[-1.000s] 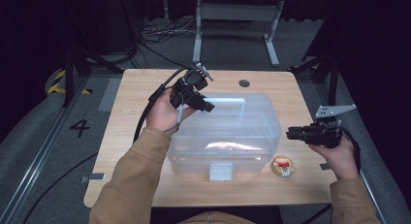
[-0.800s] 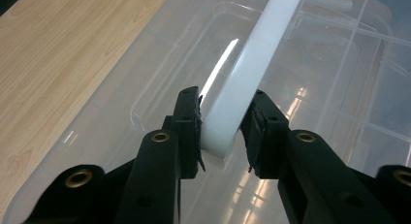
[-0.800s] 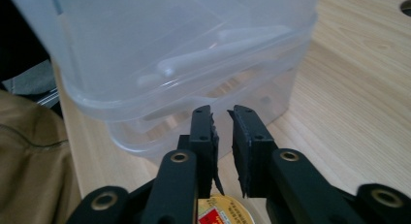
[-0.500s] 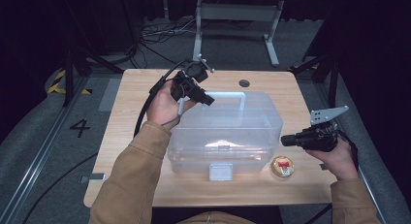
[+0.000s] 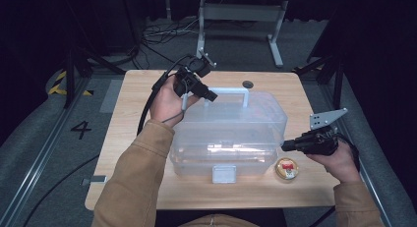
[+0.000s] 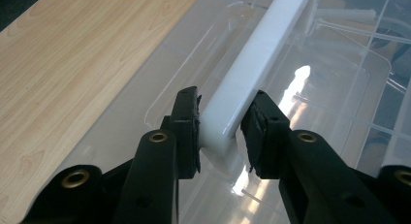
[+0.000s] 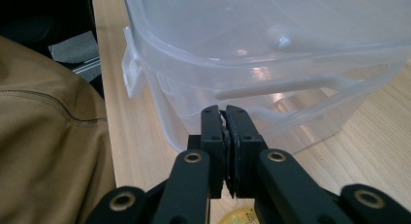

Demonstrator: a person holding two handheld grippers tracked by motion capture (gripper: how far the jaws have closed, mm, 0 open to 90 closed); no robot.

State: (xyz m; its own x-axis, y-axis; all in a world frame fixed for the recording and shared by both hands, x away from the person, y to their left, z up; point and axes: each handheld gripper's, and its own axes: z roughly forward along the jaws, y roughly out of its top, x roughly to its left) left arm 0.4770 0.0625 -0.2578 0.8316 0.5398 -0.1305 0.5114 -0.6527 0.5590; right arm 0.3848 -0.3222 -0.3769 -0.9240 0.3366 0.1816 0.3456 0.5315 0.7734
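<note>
A clear plastic box [image 5: 236, 133] with a lid stands mid-table, a white handle [image 5: 231, 92] across its top. My left gripper [image 5: 209, 95] is at the handle's left end. In the left gripper view the handle [image 6: 261, 54] runs between the jaws of my left gripper [image 6: 220, 132], and both pads press on it. My right gripper [image 5: 285, 146] sits low at the box's right side. Its jaws have just been closing and now meet with nothing between them, the tips of my right gripper [image 7: 225, 112] close to the clear box wall [image 7: 291, 122].
A small round tub with a yellow and red lid [image 5: 286, 168] lies on the wooden table [image 5: 137, 99] just under my right gripper. A white latch [image 5: 223, 174] hangs on the box front. A cable hole [image 5: 248, 84] is behind the box.
My right gripper has moved left toward the box's side and its jaws have come together. The left gripper stays on the handle.
</note>
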